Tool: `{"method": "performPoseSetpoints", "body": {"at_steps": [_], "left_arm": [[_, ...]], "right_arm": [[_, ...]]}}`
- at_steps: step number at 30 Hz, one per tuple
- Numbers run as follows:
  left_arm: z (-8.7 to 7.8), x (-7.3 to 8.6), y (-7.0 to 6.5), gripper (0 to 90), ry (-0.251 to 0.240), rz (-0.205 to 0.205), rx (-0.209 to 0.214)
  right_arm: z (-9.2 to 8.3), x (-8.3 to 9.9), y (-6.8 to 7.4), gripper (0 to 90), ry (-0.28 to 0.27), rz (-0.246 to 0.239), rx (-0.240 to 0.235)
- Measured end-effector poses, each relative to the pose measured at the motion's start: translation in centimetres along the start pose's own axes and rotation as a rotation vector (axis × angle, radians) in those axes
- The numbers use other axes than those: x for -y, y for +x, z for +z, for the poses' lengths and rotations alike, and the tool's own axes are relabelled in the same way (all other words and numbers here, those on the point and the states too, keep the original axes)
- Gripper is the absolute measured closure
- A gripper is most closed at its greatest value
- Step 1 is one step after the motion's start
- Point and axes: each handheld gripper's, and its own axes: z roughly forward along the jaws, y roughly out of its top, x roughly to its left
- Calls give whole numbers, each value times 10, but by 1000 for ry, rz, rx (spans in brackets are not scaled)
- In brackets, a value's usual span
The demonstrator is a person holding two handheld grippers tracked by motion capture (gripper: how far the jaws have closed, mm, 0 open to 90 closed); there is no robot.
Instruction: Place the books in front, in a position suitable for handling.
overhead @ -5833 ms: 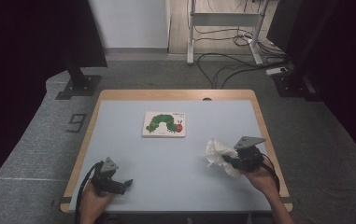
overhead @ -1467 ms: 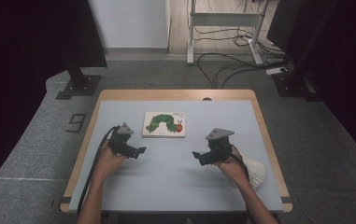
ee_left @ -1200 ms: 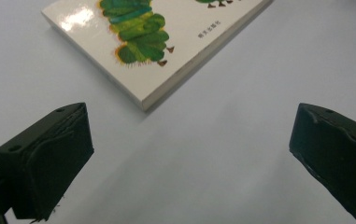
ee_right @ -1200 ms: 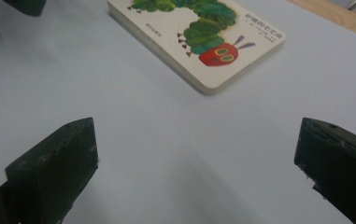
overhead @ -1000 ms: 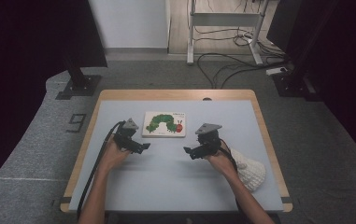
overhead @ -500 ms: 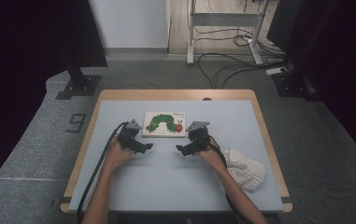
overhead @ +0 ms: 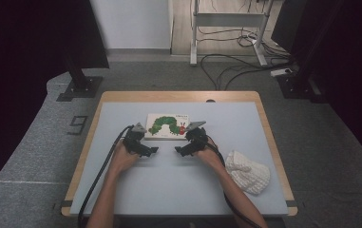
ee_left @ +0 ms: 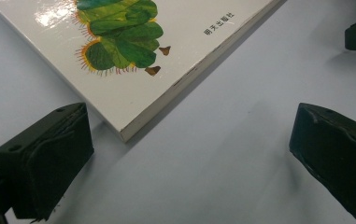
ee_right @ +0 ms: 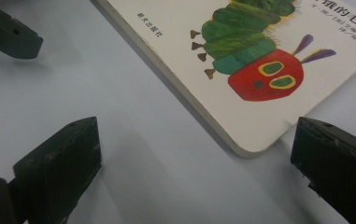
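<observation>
Beside book (overhead: 167, 126) edge, both claws agape

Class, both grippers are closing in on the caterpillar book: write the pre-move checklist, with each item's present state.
1. Left gripper open: ok, jaws wide apart in the left gripper view.
2. Right gripper open: ok.
3. Book lying flat and closed on the table: ok.
4. Book's near corners lined up with the jaw gaps: ok, one corner ahead of the left, one ahead of the right.
5. Jaws already touching the book: not ok, both apart from it.
6. White cloth out of the way: ok, beside the right forearm.
</observation>
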Motion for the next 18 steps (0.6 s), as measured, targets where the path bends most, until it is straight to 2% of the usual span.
{"method": "performPoseSetpoints", "body": {"at_steps": [2,10,15,18], "left_arm": [[1,-1,0,0,6,6,0],[4,-4,-4,0,30,23,-47],[2,-4,0,13,21,9,-30],[3,-3,1,19,6,-4,-25]], "right_arm": [[2,-1,-1,16,-3,1,-8],[4,-3,-4,19,1,17,-21],[2,-2,-5,75,2,13,-8],[2,-3,-6,77,2,10,-11]]}}
